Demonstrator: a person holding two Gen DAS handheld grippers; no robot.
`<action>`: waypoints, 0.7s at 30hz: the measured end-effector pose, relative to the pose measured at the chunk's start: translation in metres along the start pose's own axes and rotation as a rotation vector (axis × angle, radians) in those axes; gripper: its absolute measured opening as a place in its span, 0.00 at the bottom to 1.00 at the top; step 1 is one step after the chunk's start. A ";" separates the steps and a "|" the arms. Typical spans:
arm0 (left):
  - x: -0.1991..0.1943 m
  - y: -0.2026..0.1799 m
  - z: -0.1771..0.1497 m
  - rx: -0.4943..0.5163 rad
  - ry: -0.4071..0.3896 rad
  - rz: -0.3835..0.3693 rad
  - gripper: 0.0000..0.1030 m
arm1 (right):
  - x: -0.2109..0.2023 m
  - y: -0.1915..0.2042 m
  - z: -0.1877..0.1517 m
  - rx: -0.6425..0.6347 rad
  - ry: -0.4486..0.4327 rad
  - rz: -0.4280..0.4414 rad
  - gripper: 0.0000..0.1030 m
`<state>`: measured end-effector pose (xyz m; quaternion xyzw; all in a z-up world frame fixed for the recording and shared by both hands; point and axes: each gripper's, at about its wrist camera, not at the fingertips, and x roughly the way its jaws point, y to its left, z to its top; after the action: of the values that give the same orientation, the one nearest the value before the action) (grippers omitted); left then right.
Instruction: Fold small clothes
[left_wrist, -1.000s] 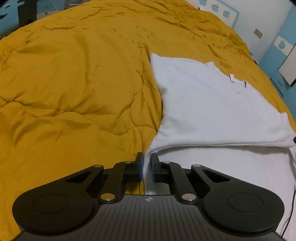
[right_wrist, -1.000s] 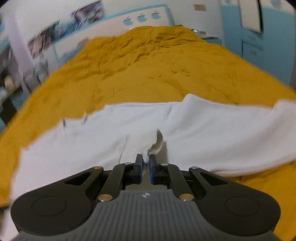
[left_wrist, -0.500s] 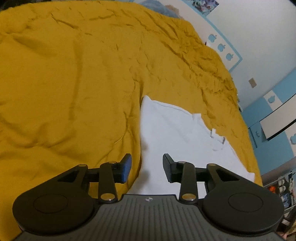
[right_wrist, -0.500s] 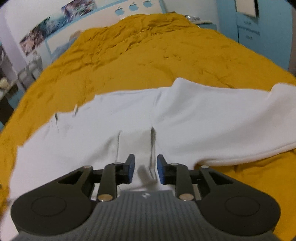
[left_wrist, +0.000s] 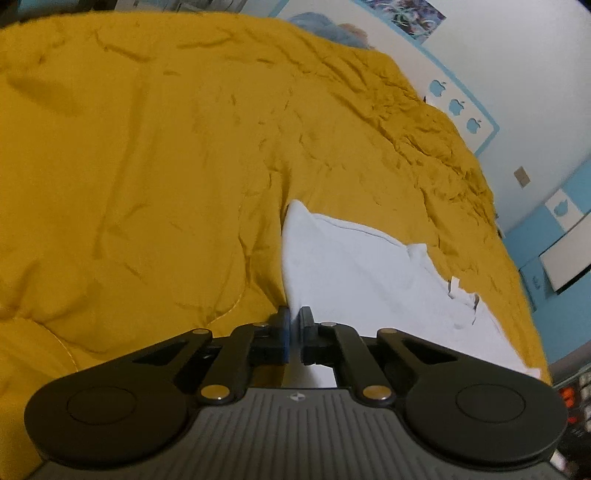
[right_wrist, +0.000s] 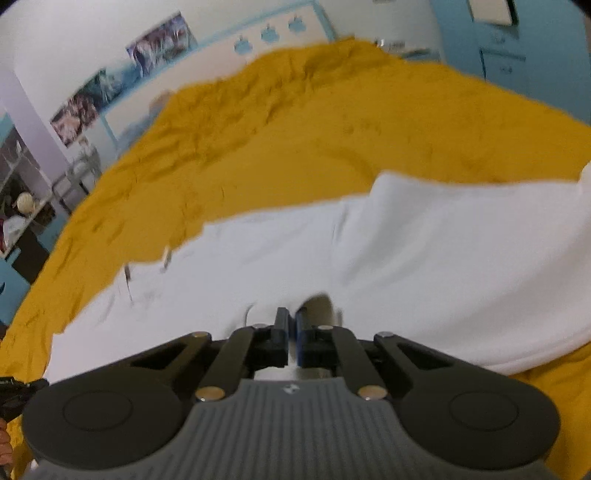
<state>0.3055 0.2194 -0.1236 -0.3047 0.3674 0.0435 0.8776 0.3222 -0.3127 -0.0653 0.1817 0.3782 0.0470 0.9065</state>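
L tool: jaws just closed, pinched tight on the near-left edge of the white garment; thin strip of cloth shows between the blue pads.
R tool: jaws just closed too, clamped on a raised fold of the same garment; cloth puckers up around the tips, small hollow just right of them.
Garment pos: spread on the yellow bedspread, near edge by both tools, rest running away across the bed.
Garment shape, L view: left edge runs straight up from the tool to a pointed corner; a seam or hem line crosses below that corner; surface mostly flat.
Tag: small white label sticks up at the garment's far-right edge, w/ wrinkles beside it.
Garment shape, R view: wide white sheet, blurred; a crease runs back from the pinched fold; right part looks layered, w/ a thick rolled edge at near right lying on the bedspread.
Bedspread: yellow, quilted, lots of creases, esp. toward the far side.
Far: white wall w/ blue apple shapes & posters; blue cabinet fronts at right; shelf w/ clutter at far left, too blurred to tell contents.
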 end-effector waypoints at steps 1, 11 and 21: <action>0.002 -0.005 -0.001 0.044 0.005 0.023 0.04 | -0.002 -0.002 0.000 0.009 0.000 -0.011 0.00; -0.006 -0.018 -0.003 0.166 0.026 0.164 0.11 | 0.000 -0.016 -0.002 -0.028 0.055 -0.124 0.00; -0.051 -0.048 -0.027 0.245 0.008 0.164 0.11 | -0.053 -0.033 0.004 -0.005 0.058 -0.012 0.05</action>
<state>0.2660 0.1727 -0.0801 -0.1642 0.3971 0.0689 0.9003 0.2855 -0.3567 -0.0393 0.1757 0.4052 0.0478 0.8959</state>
